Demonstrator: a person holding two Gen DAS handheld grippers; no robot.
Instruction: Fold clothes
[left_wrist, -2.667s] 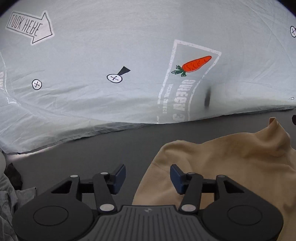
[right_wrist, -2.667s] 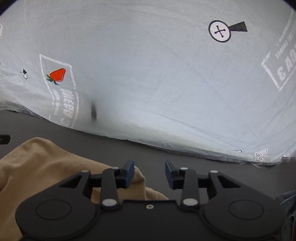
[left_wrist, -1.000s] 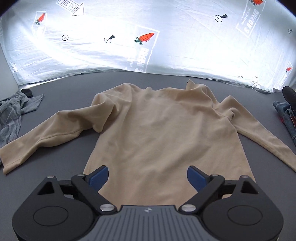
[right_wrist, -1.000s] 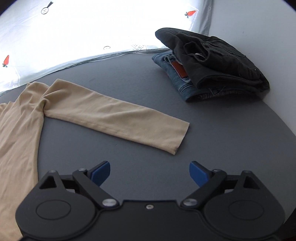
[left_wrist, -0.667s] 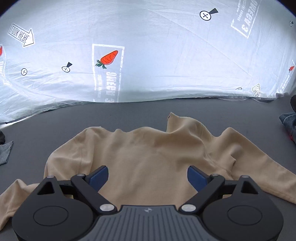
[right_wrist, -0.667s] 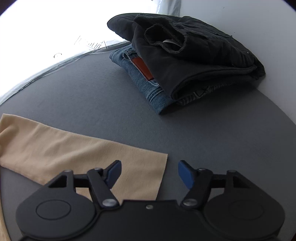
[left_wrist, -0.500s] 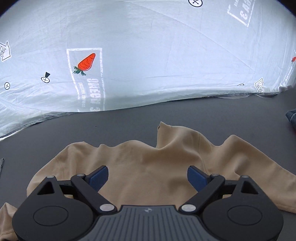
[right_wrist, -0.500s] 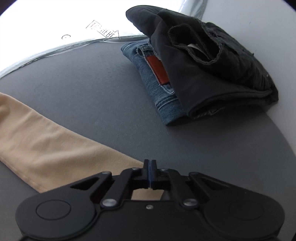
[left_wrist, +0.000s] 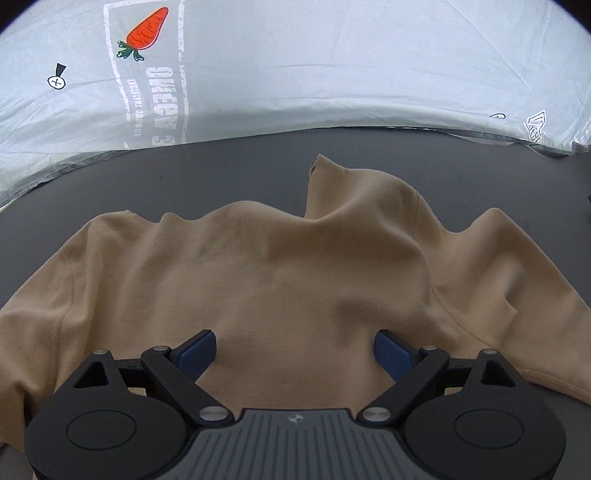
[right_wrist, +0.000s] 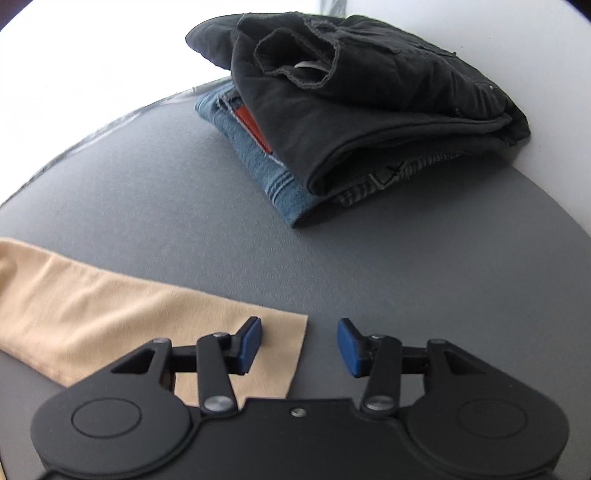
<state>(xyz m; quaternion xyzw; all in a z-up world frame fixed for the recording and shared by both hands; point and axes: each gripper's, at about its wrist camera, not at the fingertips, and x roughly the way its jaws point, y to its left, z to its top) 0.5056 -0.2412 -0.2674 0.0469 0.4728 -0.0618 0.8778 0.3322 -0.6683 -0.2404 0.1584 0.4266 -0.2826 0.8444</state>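
Note:
A beige long-sleeved shirt (left_wrist: 288, 266) lies spread on the dark grey table (left_wrist: 221, 166), its high collar (left_wrist: 332, 181) pointing away from me. My left gripper (left_wrist: 294, 350) hovers just above the upper body of the shirt, jaws wide open, nothing between them. In the right wrist view the shirt's sleeve (right_wrist: 110, 314) lies flat, its cuff end under my right gripper (right_wrist: 299, 345). Those jaws are opening; the left pad is over the cuff, the right pad over bare table, and neither presses the cloth.
A folded black garment (right_wrist: 388, 103) rests on folded blue jeans (right_wrist: 251, 147) at the table's far right. A white sheet with a carrot print (left_wrist: 144, 29) hangs behind the table. The table edge (right_wrist: 546, 206) curves close past the stack.
My left gripper has moved forward and down over the shirt toward the collar. My right gripper came down to the cuff, shut there half a second ago, and has since parted again; the sleeve still lies flat.

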